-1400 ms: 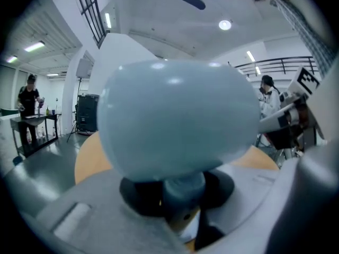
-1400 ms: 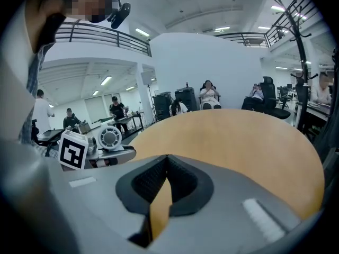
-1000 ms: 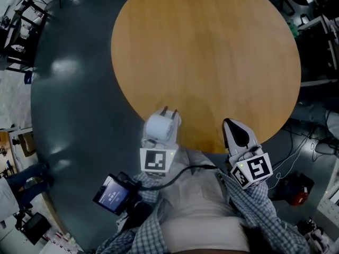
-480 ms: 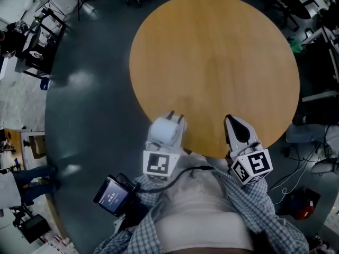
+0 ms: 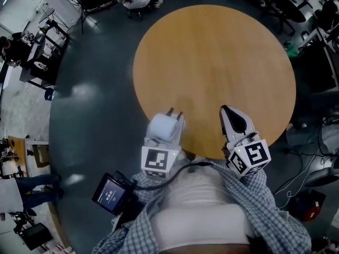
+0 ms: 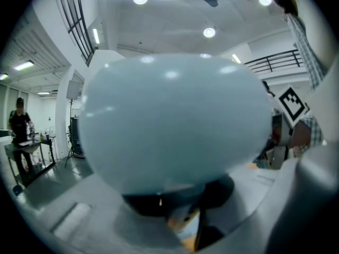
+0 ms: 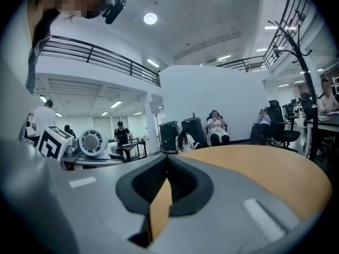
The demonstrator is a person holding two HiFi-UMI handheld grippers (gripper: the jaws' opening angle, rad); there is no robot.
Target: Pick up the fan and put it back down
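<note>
Currently the fan [image 5: 163,129], small, white and rounded, is clamped in the left gripper [image 5: 175,115]. In the left gripper view its pale housing fills nearly the whole field, pressed in close between the jaws. From the head view it is seen just ahead of the left marker cube [image 5: 158,162], over the near rim of the round wooden table [image 5: 212,62] and close to the person's body. In the right gripper view the same fan is caught off to the left, its round grille turned toward the camera, apparently above tabletop level. No contact with the wood can be made out, so it is judged to be clear of the surface.

Right gripper [image 5: 229,111]: jaws drawn together, with nothing between them but a sliver of tabletop seen through the notch. It is held beside the left one, above the near table edge, and no part in the grip is taken by it.

Progress, as judged: the pick-up half is taken as done, with the fan grasped and lifted. The put-down half is left. The fan is to be lowered onto the table and settled steadily, then the left jaws opened and drawn away. The tabletop is otherwise bare, so any spot may be chosen. How high the fan stands above the wood cannot be told.
</note>
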